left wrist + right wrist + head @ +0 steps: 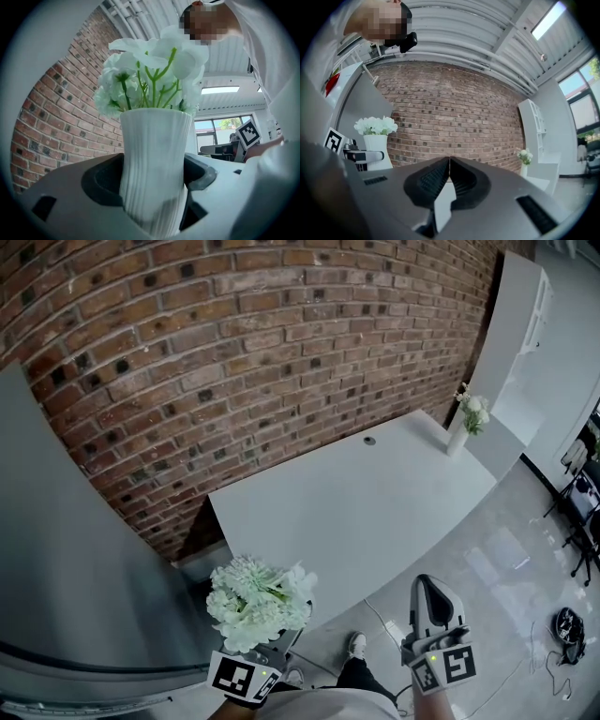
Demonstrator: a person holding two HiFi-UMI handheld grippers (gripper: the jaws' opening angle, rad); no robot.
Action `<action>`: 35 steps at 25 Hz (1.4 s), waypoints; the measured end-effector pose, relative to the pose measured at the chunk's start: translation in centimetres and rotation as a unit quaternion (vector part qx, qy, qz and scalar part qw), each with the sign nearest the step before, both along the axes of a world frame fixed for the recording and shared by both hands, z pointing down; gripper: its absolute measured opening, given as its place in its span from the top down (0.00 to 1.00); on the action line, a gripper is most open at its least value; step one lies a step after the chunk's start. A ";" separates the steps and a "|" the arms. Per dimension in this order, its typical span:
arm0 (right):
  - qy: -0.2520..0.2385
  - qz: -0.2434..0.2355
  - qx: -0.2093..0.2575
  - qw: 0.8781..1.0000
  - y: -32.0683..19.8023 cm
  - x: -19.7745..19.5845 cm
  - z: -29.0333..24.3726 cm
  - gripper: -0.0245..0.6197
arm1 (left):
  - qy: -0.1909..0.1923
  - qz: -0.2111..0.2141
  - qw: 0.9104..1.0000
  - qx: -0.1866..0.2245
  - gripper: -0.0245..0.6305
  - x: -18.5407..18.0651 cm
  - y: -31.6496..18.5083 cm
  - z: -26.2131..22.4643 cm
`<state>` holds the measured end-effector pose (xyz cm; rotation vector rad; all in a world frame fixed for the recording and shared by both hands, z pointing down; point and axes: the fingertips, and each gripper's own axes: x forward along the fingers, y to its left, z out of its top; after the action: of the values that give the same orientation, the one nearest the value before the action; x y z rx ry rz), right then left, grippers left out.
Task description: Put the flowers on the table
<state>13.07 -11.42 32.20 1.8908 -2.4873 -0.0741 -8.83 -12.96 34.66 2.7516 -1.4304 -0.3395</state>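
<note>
My left gripper [272,643] is shut on a white ribbed vase [154,164] that holds a bunch of white flowers [258,601]. The vase stands upright between the jaws, and the blooms [150,70] rise above its rim. It hangs in the air just off the near left corner of the white table [366,512]. My right gripper [433,610] is shut and empty, its jaw tips touching [449,164], low at the front right of the table. The right gripper view also shows the held vase [377,147] at its left.
A second small vase of flowers [466,423] stands at the table's far right corner. A brick wall [281,334] runs behind the table. A grey panel [66,549] rises at the left, a white shelf unit [525,324] at the right. Pale floor [506,615] lies in front.
</note>
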 end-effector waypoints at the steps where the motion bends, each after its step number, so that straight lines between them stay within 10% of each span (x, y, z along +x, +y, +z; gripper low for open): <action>1: 0.000 -0.006 0.000 1.000 -0.8 0.4 0.0 0.94 | -0.001 -0.011 1.000 -0.001 0.40 0.0 -0.5 0.0; 35: 0.003 -0.052 0.002 0.999 -9.1 6.1 6.2 0.94 | -0.024 -0.066 0.997 -0.016 0.40 5.4 -9.3 8.3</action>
<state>19.13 -20.51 38.39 1.7595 -2.5817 -0.0842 -3.41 -22.27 43.01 2.6652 -1.6195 -0.2530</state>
